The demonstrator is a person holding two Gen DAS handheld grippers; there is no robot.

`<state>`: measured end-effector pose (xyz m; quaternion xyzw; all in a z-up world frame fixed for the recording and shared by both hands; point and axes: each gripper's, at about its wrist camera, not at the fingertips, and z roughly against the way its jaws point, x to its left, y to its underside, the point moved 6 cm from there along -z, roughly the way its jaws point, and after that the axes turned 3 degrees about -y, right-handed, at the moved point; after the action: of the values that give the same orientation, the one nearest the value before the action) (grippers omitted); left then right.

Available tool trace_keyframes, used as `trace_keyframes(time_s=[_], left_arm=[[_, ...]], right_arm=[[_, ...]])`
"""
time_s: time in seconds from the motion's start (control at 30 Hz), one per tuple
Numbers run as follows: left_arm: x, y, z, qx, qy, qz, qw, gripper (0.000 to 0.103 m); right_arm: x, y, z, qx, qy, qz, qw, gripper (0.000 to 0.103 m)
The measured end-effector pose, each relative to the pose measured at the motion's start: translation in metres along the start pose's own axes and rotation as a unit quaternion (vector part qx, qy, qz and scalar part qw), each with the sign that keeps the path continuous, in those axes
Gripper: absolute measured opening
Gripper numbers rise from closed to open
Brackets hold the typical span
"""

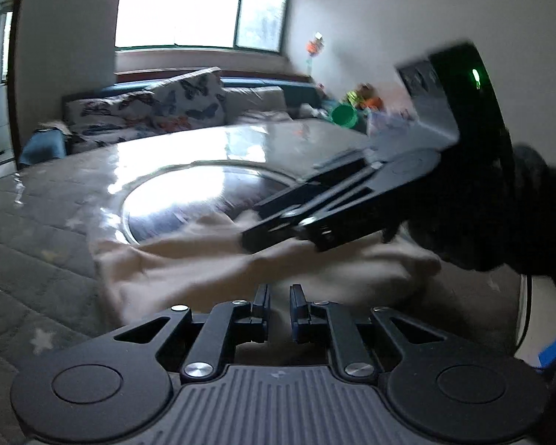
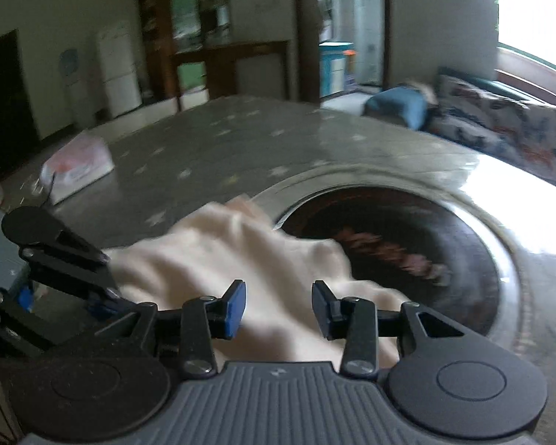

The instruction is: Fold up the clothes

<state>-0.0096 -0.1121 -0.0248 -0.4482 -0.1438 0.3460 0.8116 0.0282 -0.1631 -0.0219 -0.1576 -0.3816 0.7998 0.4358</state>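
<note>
Left wrist view: a cream garment (image 1: 211,259) lies bunched on the desk (image 1: 48,222), which wears a grey star-printed cover under clear film. The cloth sits at about 6 o'clock of a round glass inset (image 1: 204,200) and its far edge laps onto the rim. The left gripper (image 1: 280,304) hangs just over the near edge of the cloth, its jaws narrowed to a slim gap with nothing seen pinched between them; whether a fold is caught there cannot be told through the blur. That low, close stance suits taking the hem. The right gripper (image 1: 278,235) reaches in from 3 o'clock, held by a dark-gloved hand (image 1: 500,222), and its tips rest at the garment's top.

In the right wrist view the same garment (image 2: 222,256) spreads ahead toward 11 o'clock, rumpled rather than flat, with no clean crease to be made out. The right gripper (image 2: 279,306) has its jaws spread wide, released and empty, just above the fabric. The left gripper (image 2: 103,282) shows at 9 o'clock against the cloth's edge. Judging by this, the two tools flank the garment so each can take a side; how far the folding stands is not settled. A white packet (image 2: 78,167) lies well apart at 10 o'clock.
</note>
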Motion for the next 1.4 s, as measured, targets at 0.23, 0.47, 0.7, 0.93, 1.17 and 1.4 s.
trace_keyframes(time_s=[0.23,0.47,0.7,0.93,1.17,1.4], left_arm=[[0.000,0.007,0.003,-0.002,0.013,0.009,0.9999,0.013],[0.002,0.006,0.006,-0.009,0.016,0.022,0.9996,0.013],[0.021,-0.009,0.017,-0.037,-0.017,0.044,0.9982,0.022],[0.042,-0.012,0.014,-0.033,-0.047,0.072,0.9958,0.022],[0.054,-0.011,0.011,-0.025,-0.063,0.085,0.9941,0.024],[0.062,-0.004,0.005,-0.006,-0.077,0.098,0.9922,0.026]], right_arm=[[-0.018,-0.011,-0.032,0.010,0.053,-0.031,0.998,0.029],[-0.027,-0.020,-0.018,-0.003,0.054,-0.053,0.997,0.034],[-0.005,0.002,0.026,-0.025,0.032,-0.035,0.999,0.036],[0.001,0.035,0.046,-0.028,0.041,-0.034,0.998,0.040],[-0.013,0.048,0.067,-0.053,0.049,-0.078,0.994,0.042],[-0.010,0.058,0.065,-0.048,0.054,-0.081,0.994,0.050]])
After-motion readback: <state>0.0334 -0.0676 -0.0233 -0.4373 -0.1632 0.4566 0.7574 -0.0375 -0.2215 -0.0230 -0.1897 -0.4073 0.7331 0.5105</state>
